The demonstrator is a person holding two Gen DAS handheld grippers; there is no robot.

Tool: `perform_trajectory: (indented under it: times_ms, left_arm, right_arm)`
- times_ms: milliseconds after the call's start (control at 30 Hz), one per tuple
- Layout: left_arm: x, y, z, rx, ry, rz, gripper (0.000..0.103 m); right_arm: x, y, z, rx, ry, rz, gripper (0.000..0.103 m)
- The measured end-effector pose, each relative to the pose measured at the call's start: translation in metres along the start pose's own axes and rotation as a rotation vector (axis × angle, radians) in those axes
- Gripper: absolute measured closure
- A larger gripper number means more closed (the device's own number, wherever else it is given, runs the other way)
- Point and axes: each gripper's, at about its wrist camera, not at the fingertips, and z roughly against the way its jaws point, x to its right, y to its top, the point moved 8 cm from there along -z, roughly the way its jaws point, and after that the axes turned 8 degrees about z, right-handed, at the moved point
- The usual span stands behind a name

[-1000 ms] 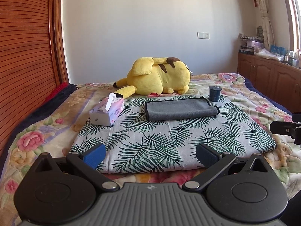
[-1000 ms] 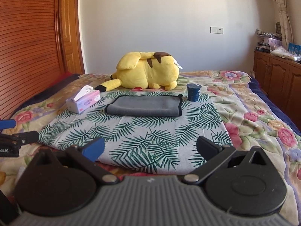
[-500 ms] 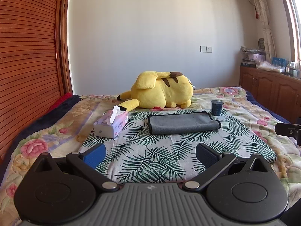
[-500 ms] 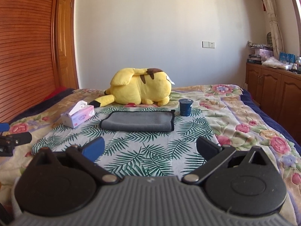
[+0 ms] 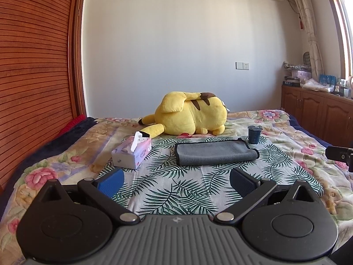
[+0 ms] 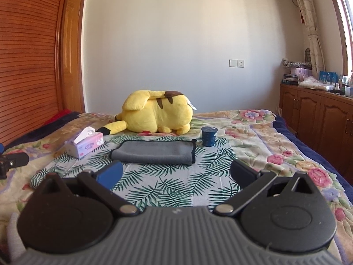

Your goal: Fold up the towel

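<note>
— What's in front of you, left to right?

— In my left wrist view, the tissue box (image 5: 132,153) sits left of centre on the palm-leaf cloth (image 5: 176,183); one white tissue stands up out of its slot. Right of it, mid-frame, lies the grey towel (image 5: 215,152), already folded into a flat rectangle on that cloth. Just beyond its right corner stands a dark blue cup (image 5: 254,134), upright; it looks covered on top, and I can't tell what's inside.

— And behind those?

— A yellow plush toy (image 5: 189,113) lying on the flowered bed (image 5: 286,128), above the towel in the frame.

— Your tools?

— My left tool (image 5: 176,180) is at the bottom of the frame, fingers spread wide, nothing between them, well short of the towel. My right tool (image 6: 176,172) is the same in its own view: spread, holding nothing. There the towel (image 6: 153,152) sits just above the gap, tissue box (image 6: 85,146) at left, cup (image 6: 209,136) at right.
</note>
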Motion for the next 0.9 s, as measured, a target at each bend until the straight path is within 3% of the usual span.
perform_trajectory:
  times_ms: [900]
  left_arm:
    - [-0.0008, -0.0028, 0.0011, -0.006, 0.000, -0.004, 0.018]
  right_arm:
    - [0.0005, 0.0004, 0.0002, 0.003, -0.003, 0.002, 0.000]
